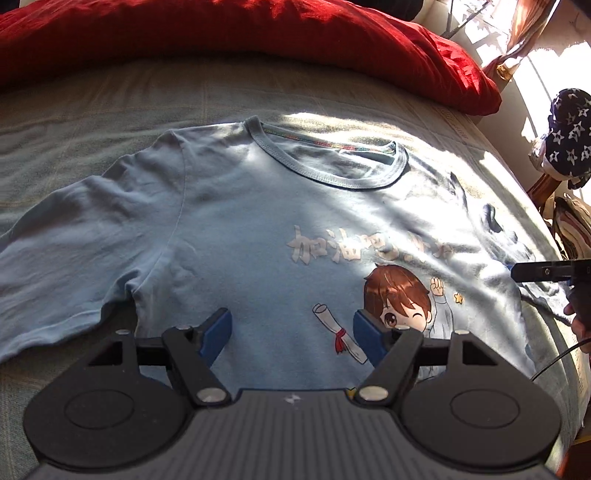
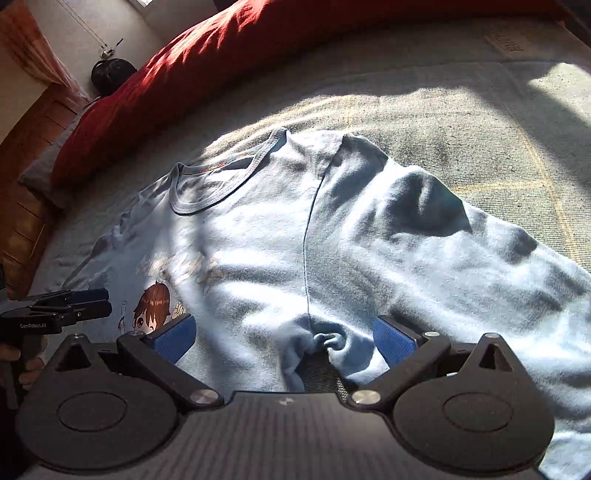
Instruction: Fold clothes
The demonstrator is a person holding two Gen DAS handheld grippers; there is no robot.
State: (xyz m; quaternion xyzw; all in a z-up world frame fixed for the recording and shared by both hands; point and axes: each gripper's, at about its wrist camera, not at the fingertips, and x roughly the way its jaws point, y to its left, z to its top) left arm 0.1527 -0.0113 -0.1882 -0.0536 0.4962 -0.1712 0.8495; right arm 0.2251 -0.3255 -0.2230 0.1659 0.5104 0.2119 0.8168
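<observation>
T-shirt (image 1: 236, 229): lying face up, spread across the middle of both frames on the grey bedspread (image 1: 92, 110).
Left gripper (image 1: 291, 332): I'm hovering it, jaws wide apart, gripping nothing, bottom centre.
Right gripper (image 2: 284, 336): I'm holding it equally wide, empty, over the bunched armpit.
Red duvet (image 1: 221, 33): lying along the top.

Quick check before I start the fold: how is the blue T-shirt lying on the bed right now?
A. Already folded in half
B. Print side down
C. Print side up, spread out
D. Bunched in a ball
C: the T-shirt lies spread out, its cartoon print and neckline facing up.
</observation>
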